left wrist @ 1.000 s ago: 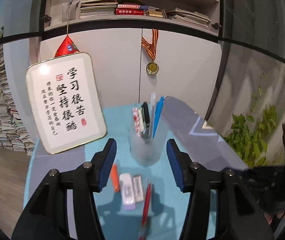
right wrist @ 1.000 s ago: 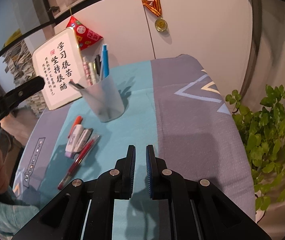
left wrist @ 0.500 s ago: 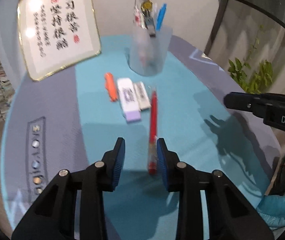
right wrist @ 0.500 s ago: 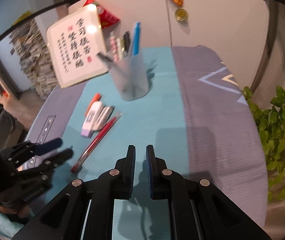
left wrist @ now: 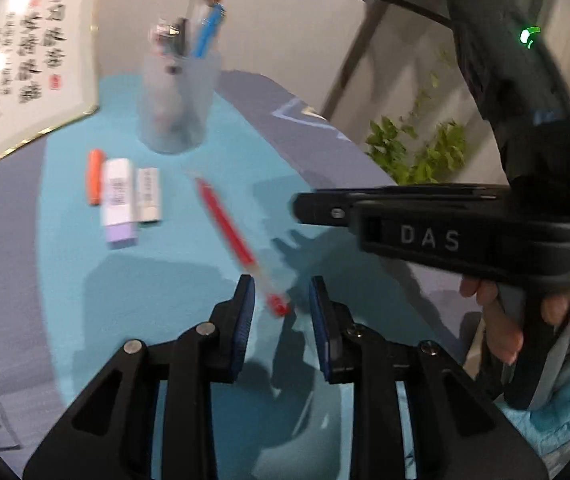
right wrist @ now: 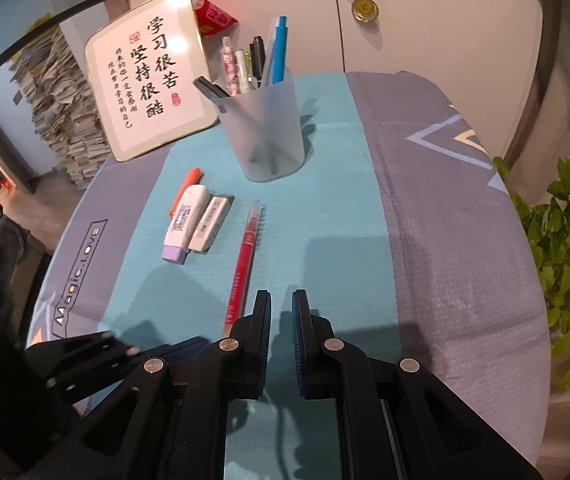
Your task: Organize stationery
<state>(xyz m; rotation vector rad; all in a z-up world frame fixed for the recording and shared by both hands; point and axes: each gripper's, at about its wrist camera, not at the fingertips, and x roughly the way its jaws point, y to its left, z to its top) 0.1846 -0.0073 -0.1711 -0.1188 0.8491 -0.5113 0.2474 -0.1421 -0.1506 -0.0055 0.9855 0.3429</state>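
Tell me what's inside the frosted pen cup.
The frosted pen cup holds a blue pen, black pens and a pink patterned one. Their lower ends only show dimly through the wall.
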